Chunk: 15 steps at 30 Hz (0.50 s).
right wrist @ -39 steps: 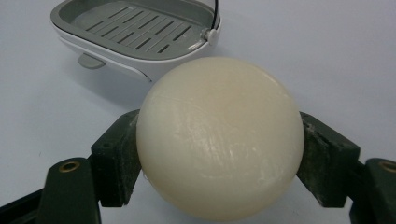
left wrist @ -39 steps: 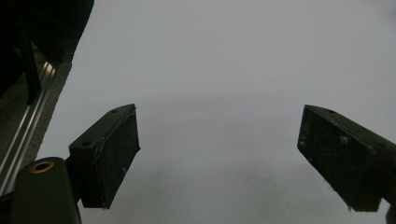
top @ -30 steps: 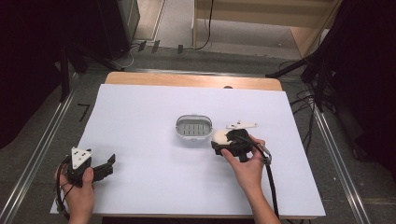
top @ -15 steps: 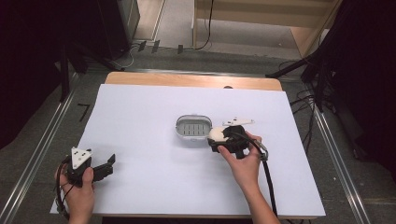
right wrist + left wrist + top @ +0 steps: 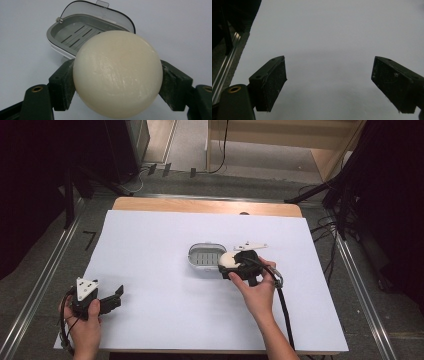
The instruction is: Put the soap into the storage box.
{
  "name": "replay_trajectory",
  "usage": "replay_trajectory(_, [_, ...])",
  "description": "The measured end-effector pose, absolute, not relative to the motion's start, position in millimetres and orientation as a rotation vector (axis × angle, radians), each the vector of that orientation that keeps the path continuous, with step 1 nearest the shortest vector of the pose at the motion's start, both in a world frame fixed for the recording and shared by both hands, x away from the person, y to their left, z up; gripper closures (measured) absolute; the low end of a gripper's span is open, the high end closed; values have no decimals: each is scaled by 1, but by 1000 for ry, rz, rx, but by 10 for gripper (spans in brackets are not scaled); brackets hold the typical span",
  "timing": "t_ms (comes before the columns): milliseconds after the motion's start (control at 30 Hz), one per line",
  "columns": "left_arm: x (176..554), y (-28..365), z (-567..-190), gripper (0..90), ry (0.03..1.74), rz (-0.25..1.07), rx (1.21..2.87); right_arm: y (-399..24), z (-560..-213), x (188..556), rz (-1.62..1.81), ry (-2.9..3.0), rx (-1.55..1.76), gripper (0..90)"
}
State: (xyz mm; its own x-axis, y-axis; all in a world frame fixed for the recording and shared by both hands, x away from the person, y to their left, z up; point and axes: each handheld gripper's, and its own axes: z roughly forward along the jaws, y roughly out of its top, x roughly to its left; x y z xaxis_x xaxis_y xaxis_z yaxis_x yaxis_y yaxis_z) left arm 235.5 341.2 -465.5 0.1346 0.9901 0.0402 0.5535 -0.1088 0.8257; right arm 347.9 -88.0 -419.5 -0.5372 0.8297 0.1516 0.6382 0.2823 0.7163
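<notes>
step: carrying round soap bar to open soap dish | right gripper clamping soap | left gripper released, idle | next: lower onto slotted tray

Floor mark: a dark sign like the numeral 7 on the grey floor, just left of the table, near its far left corner.
Other text, labels, brands: none legible.

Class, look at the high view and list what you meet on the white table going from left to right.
Left gripper → open soap box → round soap → right gripper, holding the soap.
</notes>
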Motion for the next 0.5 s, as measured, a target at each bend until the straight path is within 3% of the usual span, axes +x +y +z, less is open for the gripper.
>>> replay_trajectory(500, [235, 341, -465, 135, 1494, 833, 1752, -75, -414, 354, 1118, 2312, 1332, 252])
